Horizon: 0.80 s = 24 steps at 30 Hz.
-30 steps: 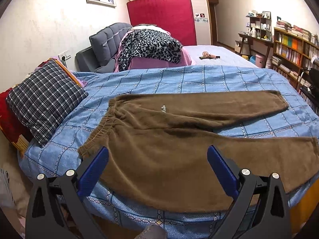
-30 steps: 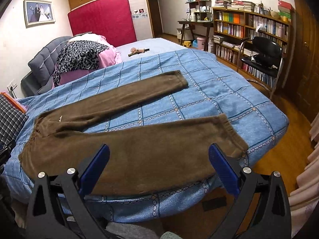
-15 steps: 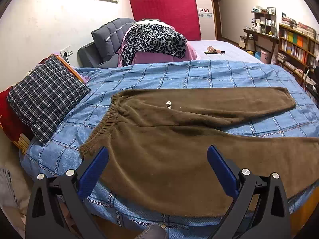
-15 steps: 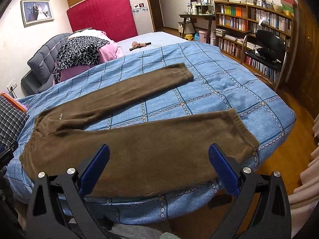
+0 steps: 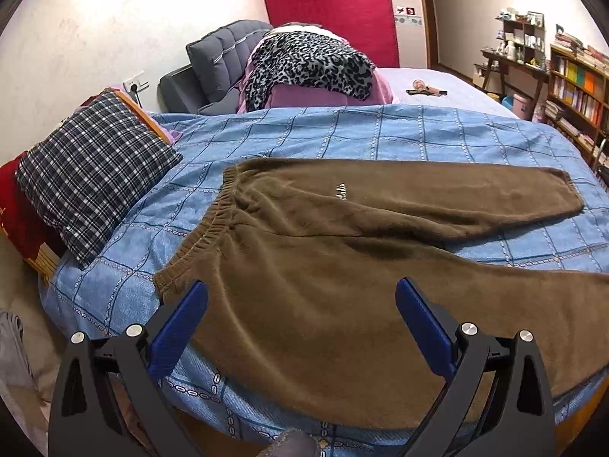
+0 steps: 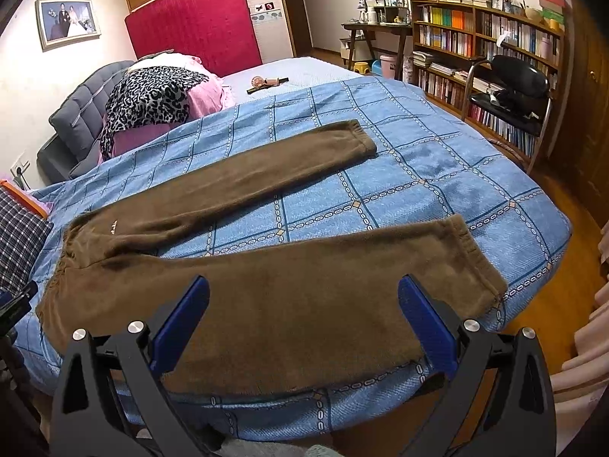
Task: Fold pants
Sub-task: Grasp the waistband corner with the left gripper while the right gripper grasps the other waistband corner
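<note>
Left wrist view showed the pants (image 5: 342, 285) spread flat on the blue bedspread (image 5: 342, 133), waistband toward the plaid pillow (image 5: 91, 175), legs splayed away from it. Brown fleece, thick and soft; likely limp, light and grippy, so a pinch at the waistband corner and the near cuff (image 6: 479, 262) should hold. Left gripper (image 5: 300, 312) and right gripper (image 6: 304, 312) both hovered wide apart, empty, above the near leg.

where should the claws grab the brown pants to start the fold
Probably the near leg: the left claw at the waistband corner, the right claw at its cuff. Both are open and come from the bed's near edge, where the pants lie flat, legs spread.
</note>
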Tool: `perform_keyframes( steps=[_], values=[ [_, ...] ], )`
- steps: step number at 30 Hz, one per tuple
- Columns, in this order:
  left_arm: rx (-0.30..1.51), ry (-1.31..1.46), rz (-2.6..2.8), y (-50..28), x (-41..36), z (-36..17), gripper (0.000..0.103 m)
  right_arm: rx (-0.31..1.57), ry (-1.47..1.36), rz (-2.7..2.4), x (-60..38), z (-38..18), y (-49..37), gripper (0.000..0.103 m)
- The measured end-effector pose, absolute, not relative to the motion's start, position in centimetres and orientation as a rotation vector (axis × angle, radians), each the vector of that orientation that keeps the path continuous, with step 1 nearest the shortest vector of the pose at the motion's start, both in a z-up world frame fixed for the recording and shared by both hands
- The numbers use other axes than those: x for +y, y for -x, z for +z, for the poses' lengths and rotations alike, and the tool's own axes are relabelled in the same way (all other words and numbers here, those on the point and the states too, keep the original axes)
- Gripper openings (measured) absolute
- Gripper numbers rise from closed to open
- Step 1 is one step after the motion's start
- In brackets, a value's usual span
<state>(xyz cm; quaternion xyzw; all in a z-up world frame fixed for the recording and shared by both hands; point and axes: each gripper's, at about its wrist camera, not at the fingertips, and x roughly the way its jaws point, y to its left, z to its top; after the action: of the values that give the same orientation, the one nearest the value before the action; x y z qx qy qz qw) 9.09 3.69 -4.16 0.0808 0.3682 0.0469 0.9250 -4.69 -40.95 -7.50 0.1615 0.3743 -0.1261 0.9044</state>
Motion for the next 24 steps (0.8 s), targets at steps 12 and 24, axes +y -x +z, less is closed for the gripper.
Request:
perform_keyframes(
  steps=[12,24],
  values=[
    [0.808,-0.173,0.152,-12.4,5.1,-6.1,0.098,0.827,-0.348,-0.206,-40.4,-8.9,0.0,0.100],
    [0.861,-0.215,0.161,-16.4,6.5,-8.6,0.098,0.729,-0.017,-0.339,-38.5,-9.8,-4.7,0.100]
  ],
)
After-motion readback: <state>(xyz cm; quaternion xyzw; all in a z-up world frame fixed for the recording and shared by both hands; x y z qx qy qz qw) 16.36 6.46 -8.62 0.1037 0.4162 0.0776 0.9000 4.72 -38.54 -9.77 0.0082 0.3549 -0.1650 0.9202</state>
